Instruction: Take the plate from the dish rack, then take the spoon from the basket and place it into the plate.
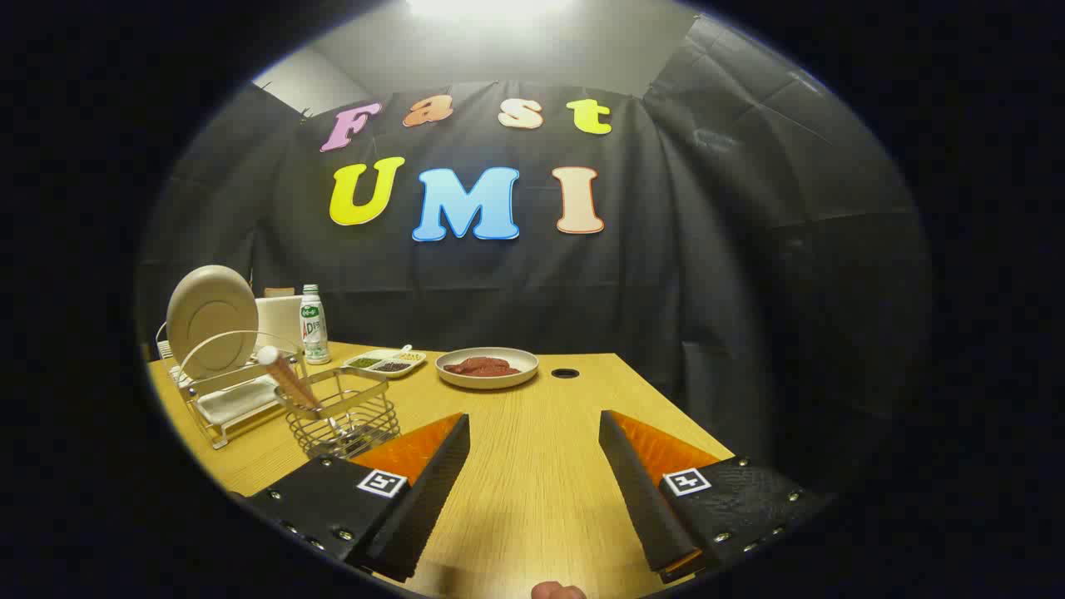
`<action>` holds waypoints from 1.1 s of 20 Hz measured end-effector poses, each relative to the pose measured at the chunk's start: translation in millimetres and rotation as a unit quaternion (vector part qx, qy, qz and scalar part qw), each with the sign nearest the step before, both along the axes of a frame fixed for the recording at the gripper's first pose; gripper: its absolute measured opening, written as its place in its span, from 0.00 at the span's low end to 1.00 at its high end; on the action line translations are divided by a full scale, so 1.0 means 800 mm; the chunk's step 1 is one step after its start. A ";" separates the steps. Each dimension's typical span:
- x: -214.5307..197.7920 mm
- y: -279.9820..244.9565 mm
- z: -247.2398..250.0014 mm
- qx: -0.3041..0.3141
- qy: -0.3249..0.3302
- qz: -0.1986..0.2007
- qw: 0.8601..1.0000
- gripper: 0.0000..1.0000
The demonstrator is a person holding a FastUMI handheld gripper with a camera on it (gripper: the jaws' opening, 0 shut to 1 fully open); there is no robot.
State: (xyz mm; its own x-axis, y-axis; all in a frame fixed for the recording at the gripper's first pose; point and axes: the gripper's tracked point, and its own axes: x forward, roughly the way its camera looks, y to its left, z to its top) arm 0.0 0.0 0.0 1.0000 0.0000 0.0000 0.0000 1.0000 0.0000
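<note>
fingers (534, 491) spread wide and empty over the bench (532, 499); far left, a plate (211, 319) stands on edge in the dish rack (225, 399). likely rigid, smooth, slippery: best pinched at its upper rim.

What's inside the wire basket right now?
A spoon stands tilted in the wire basket, handle up. Its bowl end is hidden by the wires. The open gripper holds nothing.
</note>
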 end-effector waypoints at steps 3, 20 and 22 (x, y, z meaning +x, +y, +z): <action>0.028 0.003 0.055 0.008 -0.024 -0.009 1.000 0.96; -0.056 0.167 0.342 0.006 -0.070 0.027 0.997 0.96; -0.053 0.196 0.352 0.001 -0.067 0.037 0.997 0.96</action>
